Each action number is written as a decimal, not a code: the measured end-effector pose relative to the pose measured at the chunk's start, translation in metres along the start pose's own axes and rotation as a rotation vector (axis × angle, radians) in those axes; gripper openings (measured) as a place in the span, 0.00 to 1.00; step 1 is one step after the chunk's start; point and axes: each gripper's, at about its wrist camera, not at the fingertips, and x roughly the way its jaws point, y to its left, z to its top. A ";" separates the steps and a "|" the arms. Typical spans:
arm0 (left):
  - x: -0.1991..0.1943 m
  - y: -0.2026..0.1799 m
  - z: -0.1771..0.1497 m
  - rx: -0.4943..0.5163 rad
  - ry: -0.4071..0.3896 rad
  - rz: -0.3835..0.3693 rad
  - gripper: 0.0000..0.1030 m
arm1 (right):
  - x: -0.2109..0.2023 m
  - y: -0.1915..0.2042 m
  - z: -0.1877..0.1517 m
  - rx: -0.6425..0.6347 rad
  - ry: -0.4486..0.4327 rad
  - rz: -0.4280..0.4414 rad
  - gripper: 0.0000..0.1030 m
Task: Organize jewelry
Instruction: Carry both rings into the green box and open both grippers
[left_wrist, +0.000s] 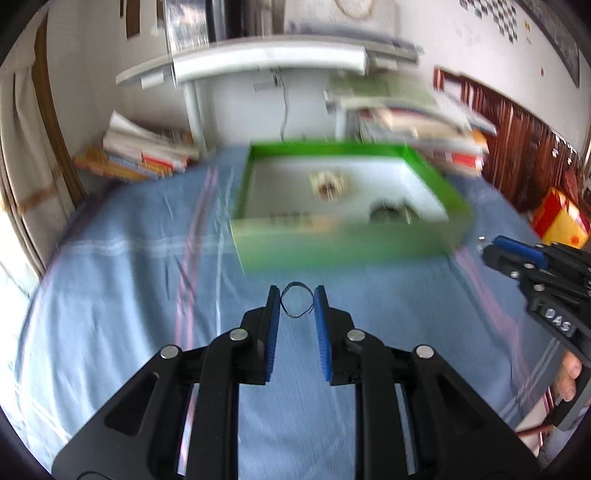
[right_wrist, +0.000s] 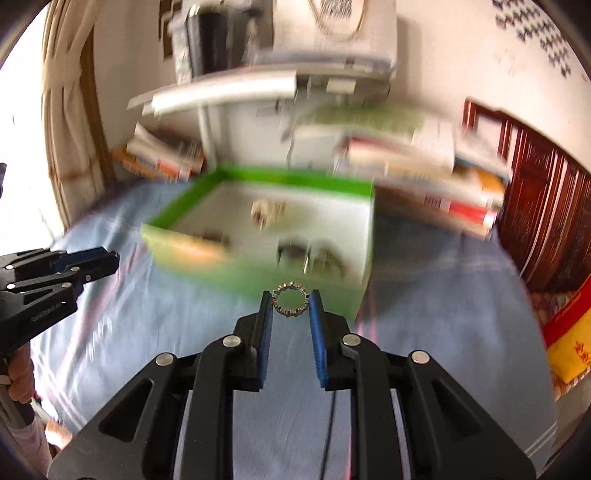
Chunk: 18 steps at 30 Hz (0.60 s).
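both grippers are nearly closed on jewelry: left gripper (left_wrist: 295, 301) pinches a thin dark loop (left_wrist: 295, 300), right gripper (right_wrist: 290, 303) a studded ring (right_wrist: 290, 303). neither's in the green box (left_wrist: 347, 242) yet, a few pieces already are.

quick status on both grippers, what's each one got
left gripper: closed on a thin dark loop, held at its fingertips.
right gripper: closed on a beaded metal ring, held at its fingertips.

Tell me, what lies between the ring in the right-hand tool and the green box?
Only bare blue bedsheet, as the right wrist view shows. The beaded ring, pinched at the fingers' tips, hangs just before the green box.
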 end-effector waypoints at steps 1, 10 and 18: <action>0.002 0.003 0.013 -0.008 -0.011 -0.001 0.19 | 0.001 -0.004 0.015 0.012 -0.021 0.006 0.20; 0.083 0.022 0.104 -0.070 0.038 0.007 0.19 | 0.088 -0.023 0.083 0.060 0.049 0.022 0.20; 0.157 0.028 0.106 -0.107 0.165 0.031 0.19 | 0.156 -0.031 0.071 0.083 0.159 -0.043 0.20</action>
